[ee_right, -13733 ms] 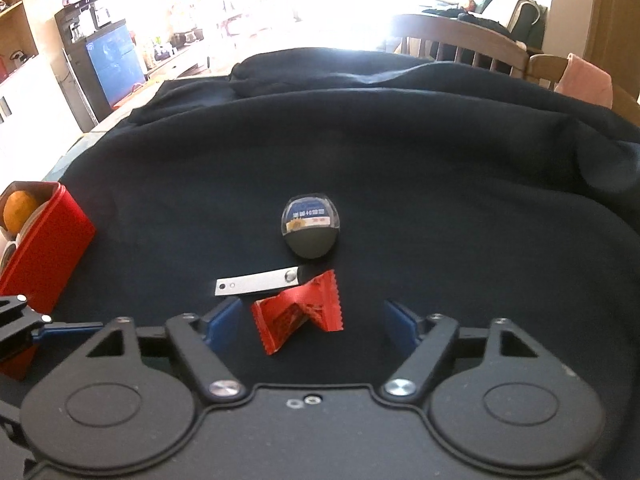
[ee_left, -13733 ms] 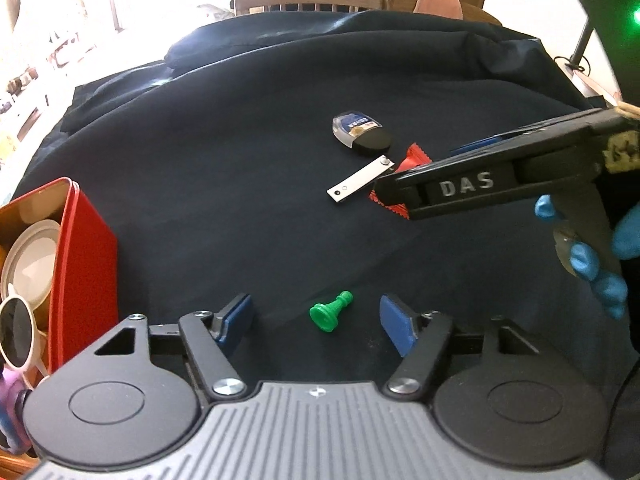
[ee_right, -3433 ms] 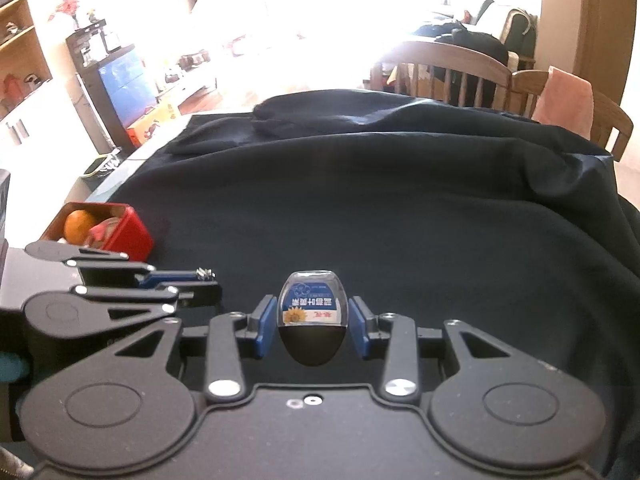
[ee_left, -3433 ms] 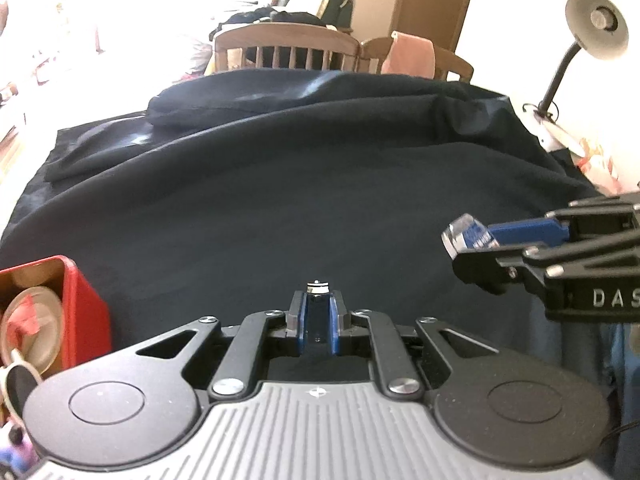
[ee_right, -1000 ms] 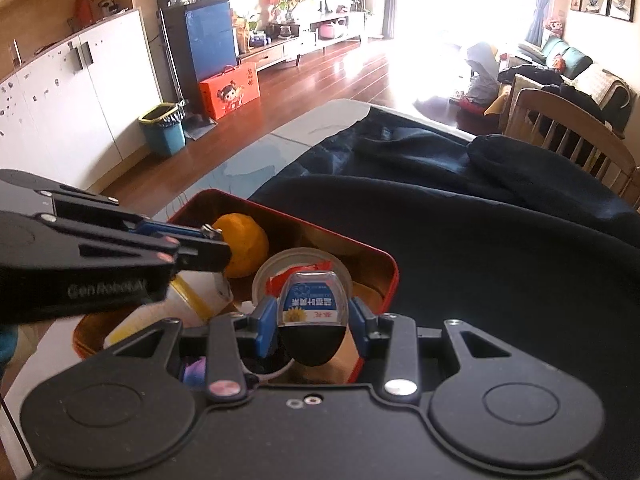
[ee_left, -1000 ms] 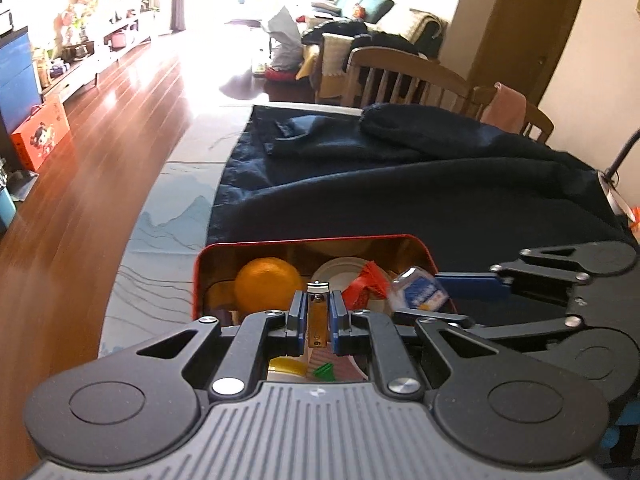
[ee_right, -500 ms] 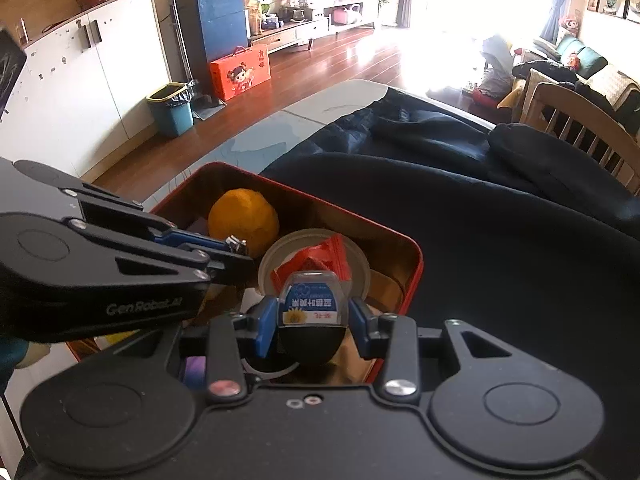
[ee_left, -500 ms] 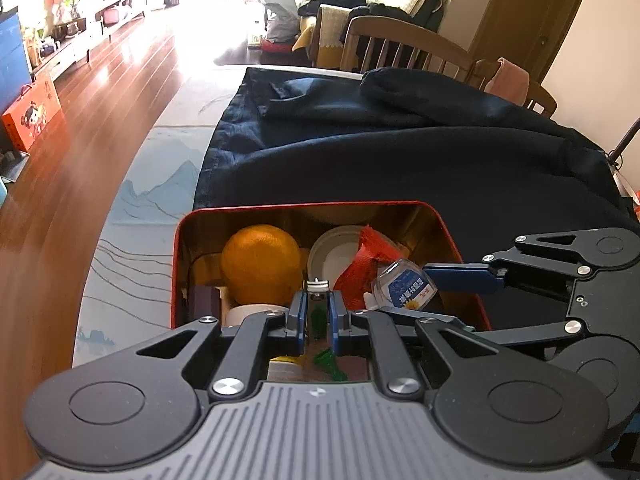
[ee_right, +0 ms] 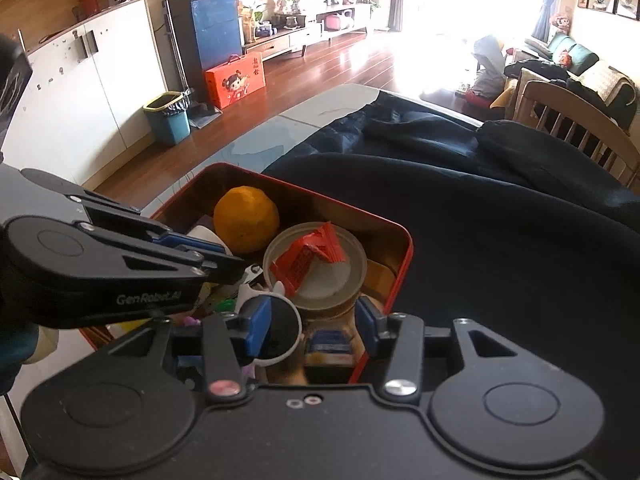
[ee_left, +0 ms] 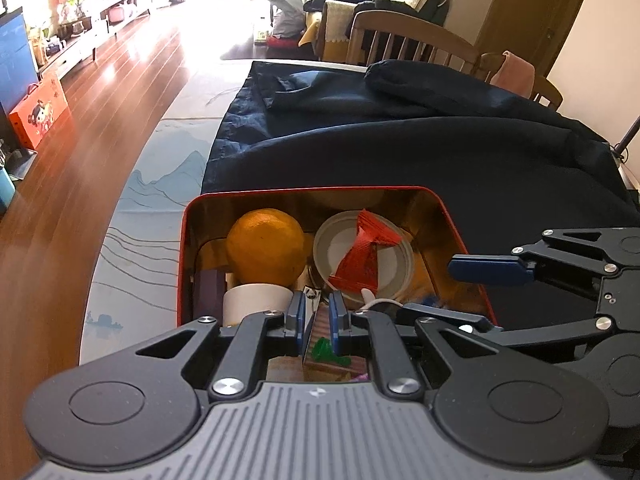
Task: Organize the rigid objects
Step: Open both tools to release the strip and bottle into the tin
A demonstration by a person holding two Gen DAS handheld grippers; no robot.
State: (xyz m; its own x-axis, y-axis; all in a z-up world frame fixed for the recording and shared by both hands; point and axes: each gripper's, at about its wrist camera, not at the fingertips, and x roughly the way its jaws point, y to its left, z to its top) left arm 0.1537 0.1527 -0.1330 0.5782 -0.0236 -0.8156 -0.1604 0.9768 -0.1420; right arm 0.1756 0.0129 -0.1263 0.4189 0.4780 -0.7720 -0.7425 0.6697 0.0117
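The red tin [ee_left: 188, 248] holds an orange [ee_left: 264, 244], a white lid [ee_left: 394, 268] and a red wrapper [ee_left: 362, 256]. My left gripper [ee_left: 317, 312] hangs over the tin's near side, shut on a thin metal strip [ee_left: 311, 295] that stands upright between the pads. A green piece [ee_left: 323, 347] lies below it. In the right wrist view my right gripper [ee_right: 313, 322] is over the tin [ee_right: 404, 256] and its jaws are opening. The small blue-labelled item [ee_right: 330, 342] lies in the tin below them, free of the pads. The left gripper [ee_right: 230, 266] reaches in from the left.
A dark blue cloth [ee_left: 440, 152] covers the table beyond and right of the tin. White-framed sunglasses [ee_right: 282, 330] lie in the tin by my right gripper's left finger. The table's left edge [ee_left: 120, 216] drops to a wooden floor. Chairs [ee_left: 408, 36] stand at the far side.
The right gripper's jaws have spread and the blue-labelled item has dropped from them into the tin. Both grippers have come nearer to the tin's contents.
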